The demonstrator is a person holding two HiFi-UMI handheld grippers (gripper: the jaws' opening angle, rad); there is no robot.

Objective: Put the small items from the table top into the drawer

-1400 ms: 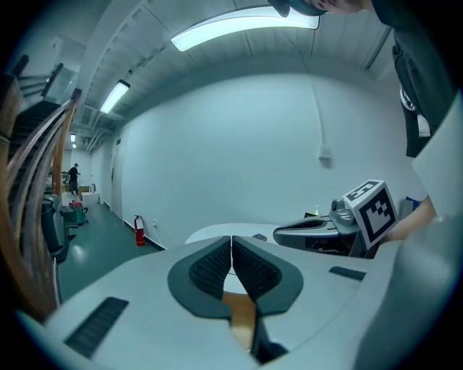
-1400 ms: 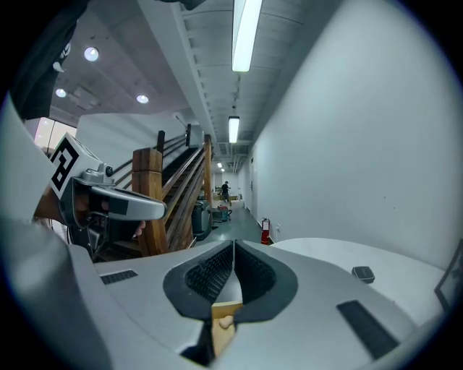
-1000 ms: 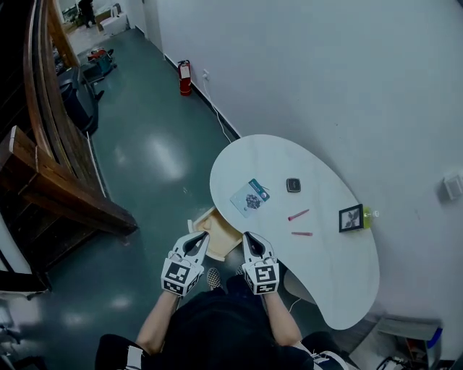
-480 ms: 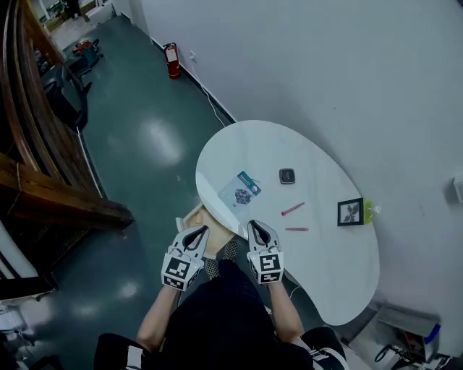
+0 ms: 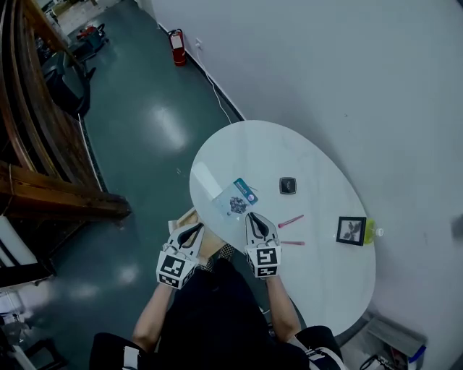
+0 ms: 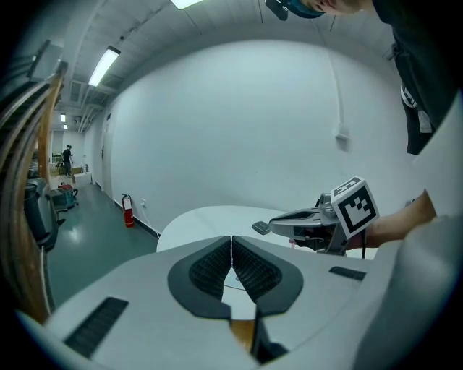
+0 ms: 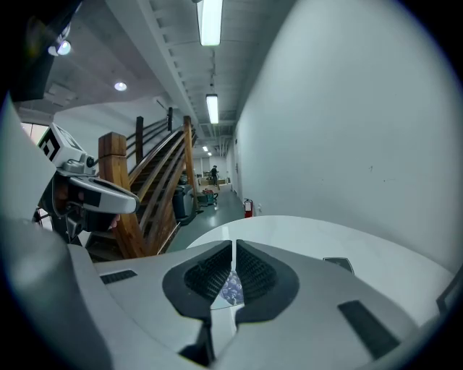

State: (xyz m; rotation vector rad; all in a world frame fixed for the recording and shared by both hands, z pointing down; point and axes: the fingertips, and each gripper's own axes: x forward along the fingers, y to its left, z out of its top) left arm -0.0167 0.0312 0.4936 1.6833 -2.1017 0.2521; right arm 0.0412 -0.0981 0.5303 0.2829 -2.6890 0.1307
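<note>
Floor: dark teal, glossy [image 5: 137,173], with pale light patches reflected on it.
Wall: plain white [image 5: 340,79]; a thin black cable [image 5: 217,90] runs along its base.
Red fire extinguisher [image 5: 176,48] stands on the floor against that wall, also seen in the left gripper view [image 6: 128,211].
Brown wooden staircase beams and curved rails [image 5: 51,199] on the far side of the floor from the wall.
Long fluorescent ceiling strip lights [image 7: 210,22], lit.
A person [image 6: 67,157] stands far down the corridor, too small for detail.

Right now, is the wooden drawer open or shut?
Open. The light wooden drawer sticks out from under the near edge of the white oval table in the head view.
</note>
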